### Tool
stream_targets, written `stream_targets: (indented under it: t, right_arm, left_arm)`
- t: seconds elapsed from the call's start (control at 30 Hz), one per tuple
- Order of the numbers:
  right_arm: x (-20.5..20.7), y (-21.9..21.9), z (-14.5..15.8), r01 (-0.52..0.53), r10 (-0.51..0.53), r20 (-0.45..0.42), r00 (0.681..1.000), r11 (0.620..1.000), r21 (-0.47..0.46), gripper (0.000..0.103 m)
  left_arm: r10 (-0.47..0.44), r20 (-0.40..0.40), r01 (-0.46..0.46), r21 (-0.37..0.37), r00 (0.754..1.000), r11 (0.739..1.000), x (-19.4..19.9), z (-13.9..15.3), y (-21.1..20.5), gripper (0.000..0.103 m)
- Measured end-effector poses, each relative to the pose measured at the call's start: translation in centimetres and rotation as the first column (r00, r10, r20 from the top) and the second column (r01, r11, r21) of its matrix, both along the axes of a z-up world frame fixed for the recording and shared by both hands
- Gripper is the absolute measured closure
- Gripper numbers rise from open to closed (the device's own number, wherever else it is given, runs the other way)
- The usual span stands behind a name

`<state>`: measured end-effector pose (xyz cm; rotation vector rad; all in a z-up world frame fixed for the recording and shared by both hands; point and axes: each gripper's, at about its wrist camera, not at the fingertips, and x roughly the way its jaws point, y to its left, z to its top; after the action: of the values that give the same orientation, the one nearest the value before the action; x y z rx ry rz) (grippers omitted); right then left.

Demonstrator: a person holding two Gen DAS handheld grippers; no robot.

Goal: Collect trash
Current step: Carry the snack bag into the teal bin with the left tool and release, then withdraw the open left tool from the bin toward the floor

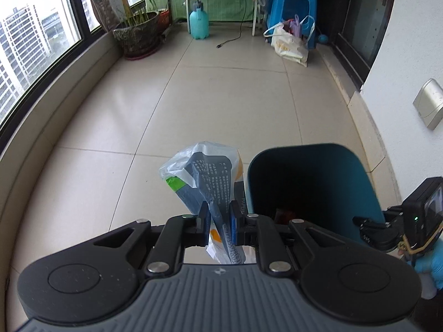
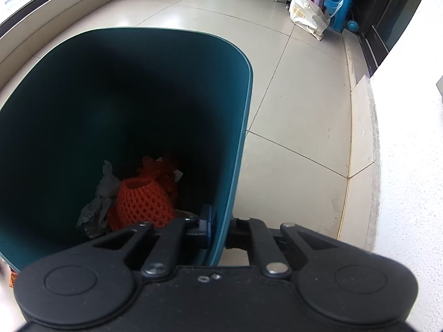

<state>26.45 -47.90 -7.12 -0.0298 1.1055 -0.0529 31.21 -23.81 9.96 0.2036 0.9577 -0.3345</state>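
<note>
My left gripper [image 1: 219,222] is shut on a crumpled plastic package [image 1: 206,174], white, dark blue and green with printed text, held above the floor just left of the teal trash bin [image 1: 346,182]. My right gripper [image 2: 220,228] is shut on the bin's right wall [image 2: 235,166], one finger inside and one outside. Inside the bin lie an orange foam fruit net [image 2: 141,202] and crumpled grey paper [image 2: 99,204]. The right gripper's camera mount shows at the right edge of the left wrist view [image 1: 409,218].
Beige tiled balcony floor [image 1: 221,96]. A large plant pot [image 1: 138,34] by the window at far left, a teal spray bottle [image 1: 198,20], a white bag [image 1: 290,43] by a blue stool [image 1: 293,5], a loose cable [image 1: 235,37]. White wall on the right.
</note>
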Motion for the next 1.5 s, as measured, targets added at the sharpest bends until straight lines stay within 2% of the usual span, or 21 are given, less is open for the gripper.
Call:
stream_targets:
  t: [0.1,0.2,0.33,0.57,0.83,0.97,1.13,1.4,1.43,1.47,1.5]
  right_arm:
    - [0.1,-0.2,0.0,0.013,-0.013,0.003,1.000,1.000,0.017,0.097]
    - [0.1,-0.5,0.1,0.011,-0.011,0.003,1.000,1.000,0.022,0.097]
    - [0.0,-0.7,0.2,0.007,-0.008,0.005,1.000,1.000,0.024,0.096]
    - [-0.2,-0.7,0.2,0.001,-0.001,0.009,1.000,1.000,0.027,0.096]
    - [-0.3,-0.7,0.1,-0.006,0.005,0.010,1.000,1.000,0.025,0.096]
    - [-0.3,-0.6,0.1,-0.008,0.008,0.010,1.000,1.000,0.025,0.096]
    - [-0.3,-0.6,0.2,-0.010,0.010,0.010,1.000,1.000,0.025,0.096]
    - [-0.3,-0.7,0.2,-0.010,0.010,0.009,1.000,1.000,0.026,0.096]
    - [-0.3,-0.7,0.2,-0.010,0.009,0.009,1.000,1.000,0.026,0.096]
    - [-0.3,-0.7,0.2,-0.010,0.010,0.009,1.000,1.000,0.026,0.096]
    - [-0.3,-0.7,0.3,-0.011,0.010,0.009,1.000,1.000,0.025,0.096]
  left_arm:
    - [-0.038,0.025,0.038,-0.006,0.999,0.999,0.1,0.5,-2.4,0.090]
    - [-0.073,0.007,0.073,-0.024,0.997,0.997,0.2,-0.3,-4.7,0.090]
    - [-0.116,-0.055,0.114,-0.037,0.992,0.993,0.5,-3.2,-7.2,0.090]
    - [-0.170,-0.150,0.177,0.034,0.974,0.984,0.8,-9.9,-11.5,0.090]
    - [-0.160,-0.262,0.200,0.132,0.952,0.971,1.8,-17.0,-13.3,0.090]
    - [-0.150,-0.302,0.204,0.157,0.941,0.966,2.3,-19.3,-13.7,0.090]
    - [-0.151,-0.321,0.206,0.143,0.935,0.968,2.6,-20.1,-13.8,0.089]
    - [-0.166,-0.333,0.204,0.082,0.928,0.976,2.6,-19.5,-12.7,0.072]
    - [-0.169,-0.332,0.203,0.070,0.928,0.977,2.6,-19.3,-12.5,0.067]
    - [-0.173,-0.325,0.203,0.060,0.930,0.977,2.4,-19.1,-12.3,0.055]
    - [-0.177,-0.312,0.204,0.053,0.933,0.978,2.3,-18.8,-12.1,0.048]
